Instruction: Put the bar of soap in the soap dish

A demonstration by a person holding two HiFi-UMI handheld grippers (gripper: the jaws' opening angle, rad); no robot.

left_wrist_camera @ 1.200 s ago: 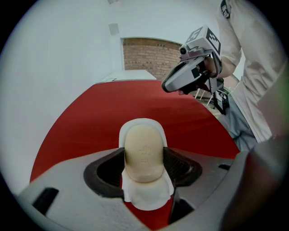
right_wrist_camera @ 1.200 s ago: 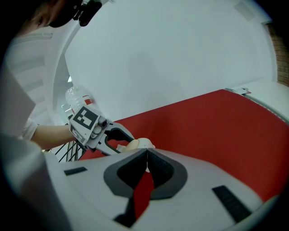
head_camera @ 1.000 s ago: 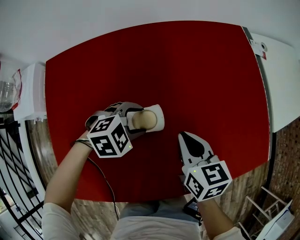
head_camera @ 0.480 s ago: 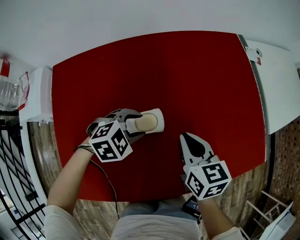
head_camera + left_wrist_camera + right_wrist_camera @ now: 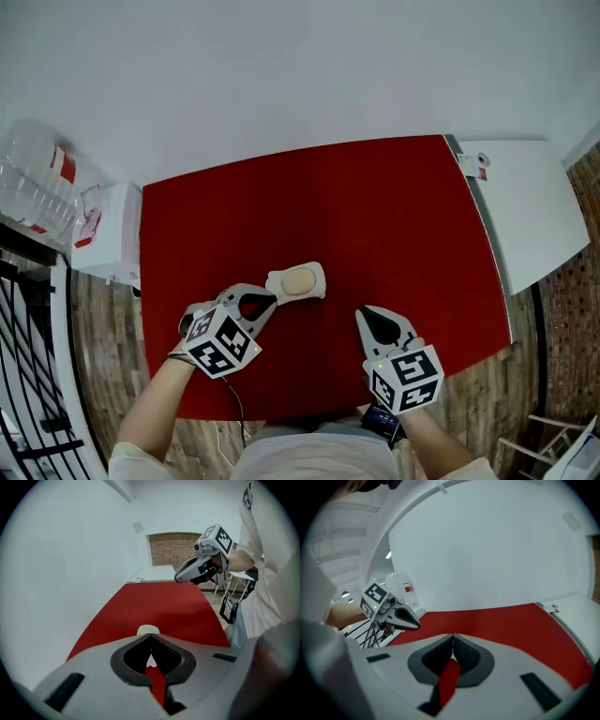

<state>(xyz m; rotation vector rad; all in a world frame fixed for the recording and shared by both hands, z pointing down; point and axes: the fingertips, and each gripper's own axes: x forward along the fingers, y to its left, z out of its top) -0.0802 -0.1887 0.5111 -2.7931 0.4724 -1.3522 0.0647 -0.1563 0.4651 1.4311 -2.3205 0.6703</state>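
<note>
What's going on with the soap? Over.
Left gripper just closed, empty. Right gripper shut, empty. Soap lying in soap dish, grippers clear of it. Nothing in the way.

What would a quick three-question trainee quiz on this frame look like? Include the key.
1. True or false: the bar of soap lies in the soap dish on the red table.
2. The jaws of the left gripper are: A) open round the dish; B) shut on the soap; C) shut, holding nothing.
3. Which is nearer the soap dish, the left gripper or the right gripper?
Key: 1 true. 2 C; its jaws have just been closing, with nothing between them. 3 the left gripper.
</note>
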